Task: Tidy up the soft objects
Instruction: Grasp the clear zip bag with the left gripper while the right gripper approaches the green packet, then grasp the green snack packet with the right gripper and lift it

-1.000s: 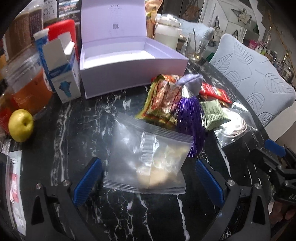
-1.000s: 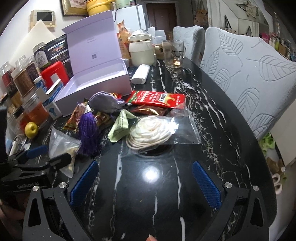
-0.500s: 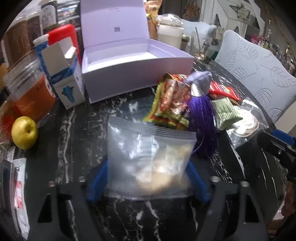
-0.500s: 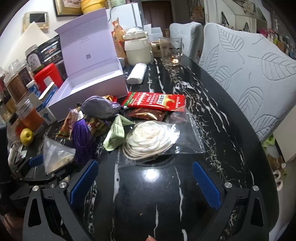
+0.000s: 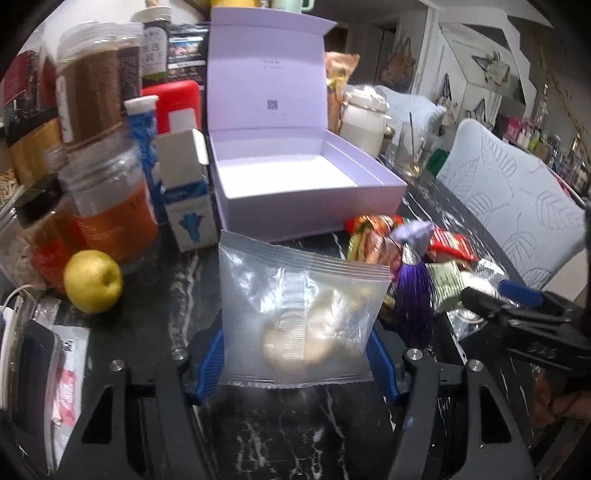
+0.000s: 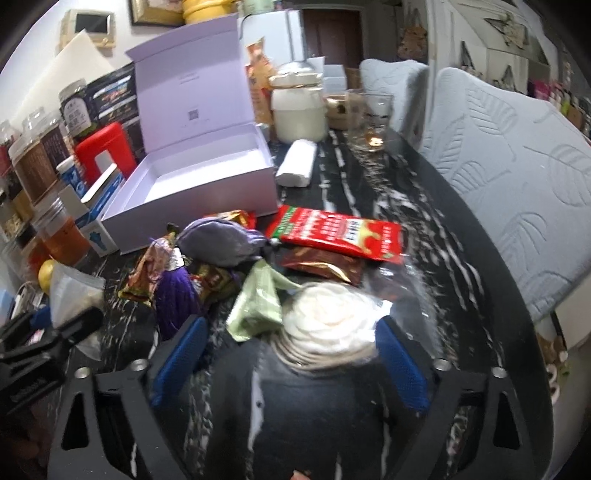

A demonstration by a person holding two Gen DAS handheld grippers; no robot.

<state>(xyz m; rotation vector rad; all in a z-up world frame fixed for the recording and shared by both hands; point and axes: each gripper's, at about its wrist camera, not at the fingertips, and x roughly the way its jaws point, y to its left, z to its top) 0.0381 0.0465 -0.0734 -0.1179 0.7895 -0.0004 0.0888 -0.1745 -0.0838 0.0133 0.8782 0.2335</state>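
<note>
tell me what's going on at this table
A person is sorting soft items with a tool in each hand. The left tool is closing on a clear bag, held up before the open lilac box. The right tool is closing around a bagged white flower, not yet gripping it.

Place: a home, a lived-in dining corner.
Surface: a black, white-veined marble counter (image 6: pixel 436 236), round at its edge.
Seating: pale upholstered chairs (image 6: pixel 517 177) with a quilted leaf pattern, drawn up to the counter.
Food: tall jars (image 5: pixel 92 85) of dry goods, an orange-filled jar (image 5: pixel 110 214), a yellow apple (image 5: pixel 93 281), a white lidded jar (image 6: pixel 298 110), a drinking glass (image 6: pixel 371 118) and snack packets (image 6: pixel 340 230).
Walls: a framed picture (image 6: pixel 155 11) and a small wall panel with a screen (image 6: pixel 88 26).
Background: a white refrigerator (image 6: pixel 291 33), a dark wooden door (image 6: pixel 332 33), and shelves crowded with small bottles (image 5: pixel 532 136).
</note>
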